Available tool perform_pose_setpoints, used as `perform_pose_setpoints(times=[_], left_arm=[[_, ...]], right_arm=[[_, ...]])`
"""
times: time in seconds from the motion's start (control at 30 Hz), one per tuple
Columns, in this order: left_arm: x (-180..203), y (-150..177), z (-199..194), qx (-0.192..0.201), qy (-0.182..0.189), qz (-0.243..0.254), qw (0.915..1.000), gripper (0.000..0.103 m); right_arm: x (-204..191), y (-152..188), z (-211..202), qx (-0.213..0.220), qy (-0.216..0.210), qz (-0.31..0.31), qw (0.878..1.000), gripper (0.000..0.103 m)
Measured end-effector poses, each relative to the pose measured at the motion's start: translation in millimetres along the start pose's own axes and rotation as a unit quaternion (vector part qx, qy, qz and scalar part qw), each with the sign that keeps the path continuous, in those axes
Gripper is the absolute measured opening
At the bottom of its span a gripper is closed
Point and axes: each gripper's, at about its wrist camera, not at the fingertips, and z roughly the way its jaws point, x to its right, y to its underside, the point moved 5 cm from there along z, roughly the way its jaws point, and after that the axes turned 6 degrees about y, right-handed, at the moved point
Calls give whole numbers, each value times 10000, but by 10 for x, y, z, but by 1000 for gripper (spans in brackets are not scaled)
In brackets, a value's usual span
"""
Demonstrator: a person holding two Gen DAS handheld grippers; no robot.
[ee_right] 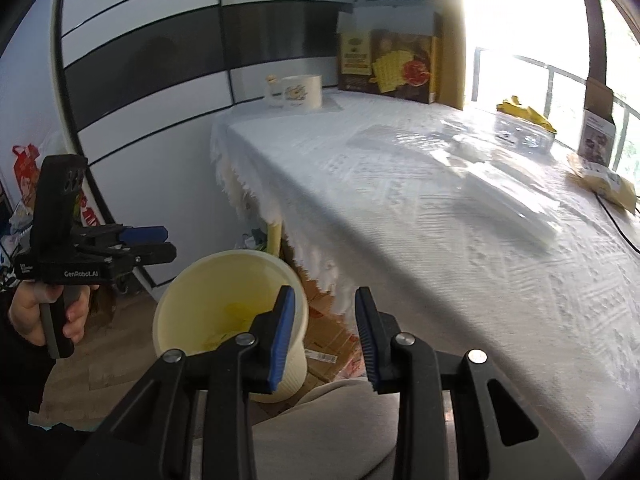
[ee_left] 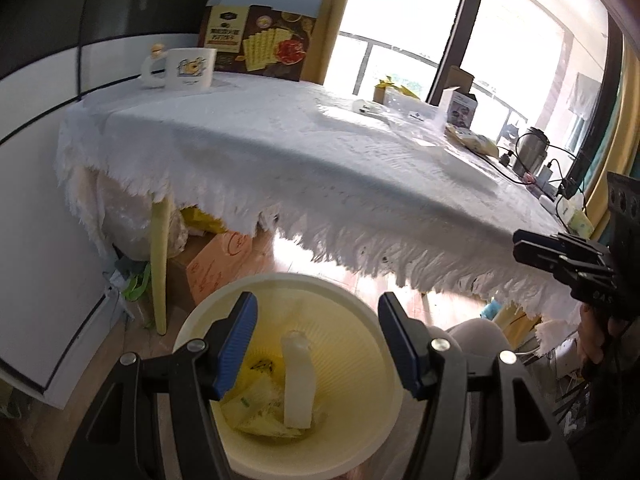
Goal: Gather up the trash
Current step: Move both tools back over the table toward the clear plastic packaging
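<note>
Trash (ee_left: 276, 400), yellow wrappers and a white bottle (ee_left: 298, 380), lies in the cream bin (ee_left: 360, 452) on the floor beside the white-clothed surface (ee_left: 280, 152). Left tongs (ee_left: 316, 344) gape wide above it, empty; right tongs (ee_right: 324, 336) narrower, empty.

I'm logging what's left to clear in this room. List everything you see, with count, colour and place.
bin: one, cream, on the floor below the table edge
trash in bin: white bottle and yellow wrappers, at the bottom
tablecloth: one, white, fringed, covering the table
mug: one, white, far corner
cracker box: one, brown, behind the mug
yellow wrappers: a few, far edge by the window
clear plastic packaging: white, mid-table
kettle: one, steel, table's end
left gripper: open, empty, over the bin
right gripper: open, empty
</note>
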Motion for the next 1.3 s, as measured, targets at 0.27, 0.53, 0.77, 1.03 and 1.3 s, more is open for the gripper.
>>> perform_pose_setpoints(times=[0.27,0.53,0.77,1.03,1.3], left_arm=[[209,-178,159,38,111,214,9997,63],[463,-472,368,62,165,554,9983,63],[649,-739,527,271,271,781,9962,63],[759,-900,711,265,375,1067,9932,63],[659,-959,821,320,371,972,9941,63]], right_arm=[[337,-40,-63,117,261,29,9996,29],[661,-215,-92,344,455,-131,9983,31],[937,-400,32,268,703,-410,9963,36],[1259,-613,262,152,1388,-945,9857,48],[1349,-696,656,-321,1460,-1418,9785,55]])
